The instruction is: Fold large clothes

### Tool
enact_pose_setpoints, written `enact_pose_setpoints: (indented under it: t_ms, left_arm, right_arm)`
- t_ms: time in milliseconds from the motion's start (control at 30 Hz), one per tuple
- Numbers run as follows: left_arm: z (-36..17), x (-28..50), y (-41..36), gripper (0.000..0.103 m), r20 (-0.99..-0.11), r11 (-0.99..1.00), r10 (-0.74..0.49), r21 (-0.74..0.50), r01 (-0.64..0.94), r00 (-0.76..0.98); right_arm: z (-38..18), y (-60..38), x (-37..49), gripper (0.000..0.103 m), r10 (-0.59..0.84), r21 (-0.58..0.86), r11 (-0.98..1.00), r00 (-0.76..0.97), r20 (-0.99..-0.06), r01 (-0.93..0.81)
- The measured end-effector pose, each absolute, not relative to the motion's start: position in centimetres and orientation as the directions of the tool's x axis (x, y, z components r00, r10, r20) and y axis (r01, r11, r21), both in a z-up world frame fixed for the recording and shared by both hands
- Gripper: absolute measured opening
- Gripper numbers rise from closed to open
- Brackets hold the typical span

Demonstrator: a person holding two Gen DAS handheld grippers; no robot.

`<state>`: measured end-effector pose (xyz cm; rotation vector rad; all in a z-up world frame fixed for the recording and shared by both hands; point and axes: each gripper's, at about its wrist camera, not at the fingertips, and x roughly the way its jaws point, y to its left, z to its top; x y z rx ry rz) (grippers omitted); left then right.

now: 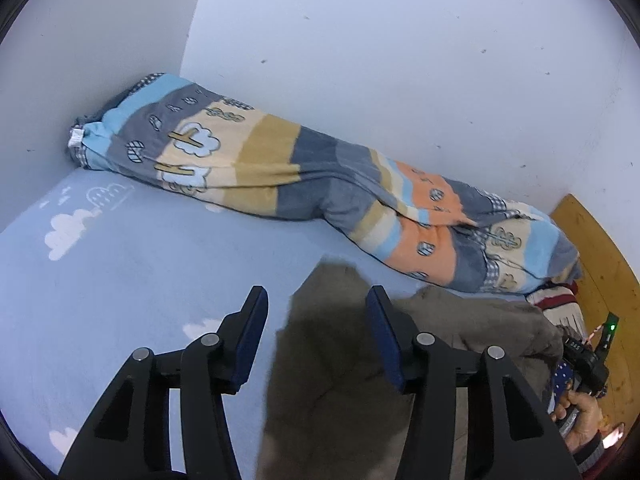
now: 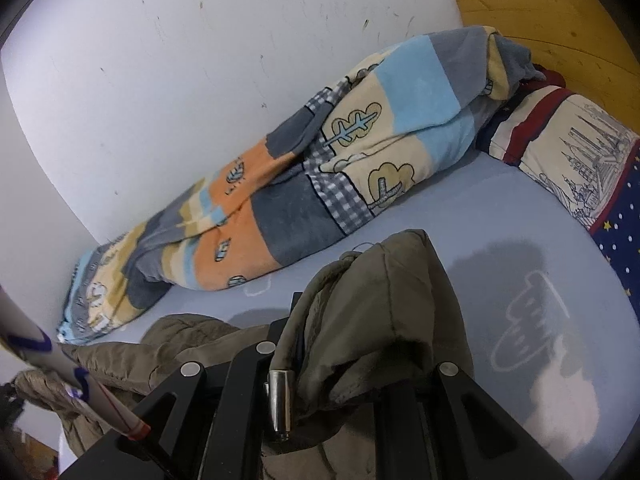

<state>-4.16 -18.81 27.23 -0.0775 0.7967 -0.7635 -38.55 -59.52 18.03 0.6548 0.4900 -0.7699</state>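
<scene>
Olive padded jacket [image 2: 372,304] lies on the blue cloud-print sheet [image 1: 132,256], pinched in the right gripper [image 2: 340,320]; the left gripper [image 1: 316,308] stands spread, pads clear (bare sheet leftward; rolled striped blanket [image 1: 280,168] lines the wall).

The coat [image 2: 384,304] is olive-brown; the blanket [image 1: 280,168] has blue, grey, cream and orange stripes; the sheet [image 1: 132,264] is light blue with white clouds.
</scene>
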Motion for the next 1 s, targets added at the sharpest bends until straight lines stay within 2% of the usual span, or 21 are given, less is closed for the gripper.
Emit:
enact_pose_setpoints:
  t_ms: [200, 333, 433, 700, 800, 1000]
  left_arm:
    - [25.4, -4.8, -20.0, 0.051, -0.629, 0.716, -0.642, -0.288, 0.636, 0.438]
    - [23.1, -6.9, -23.3, 0.051, -0.663, 0.683, -0.635, -0.241, 0.69, 0.396]
    - [21.4, -7.9, -25.6, 0.051, -0.685, 0.666, -0.63, -0.232, 0.709, 0.367]
    - [17.6, -7.7, -29.8, 0.051, -0.734, 0.681, -0.563, -0.152, 0.716, 0.38]
    - [16.7, -6.9, -30.9, 0.051, -0.746, 0.696, -0.534, -0.12, 0.708, 0.398]
    - [15.9, -6.0, -31.5, 0.051, -0.755, 0.714, -0.521, -0.129, 0.688, 0.398]
  right_arm:
    - [15.6, -62.0, -37.4, 0.013, -0.481, 0.337, 0.497, 0.578, -0.659, 0.799]
    - [14.4, -63.2, -37.2, 0.014, -0.435, 0.386, 0.473, 0.59, -0.68, 0.792]
    - [14.2, -64.1, -37.7, 0.019, -0.387, 0.464, 0.451, 0.635, -0.668, 0.763]
    - [15.8, -64.5, -39.2, 0.029, -0.297, 0.565, 0.457, 0.716, -0.631, 0.687]
    - [16.3, -64.6, -39.8, 0.031, -0.273, 0.604, 0.449, 0.744, -0.609, 0.659]
    - [17.3, -64.7, -41.3, 0.033, -0.239, 0.669, 0.433, 0.792, -0.561, 0.604]
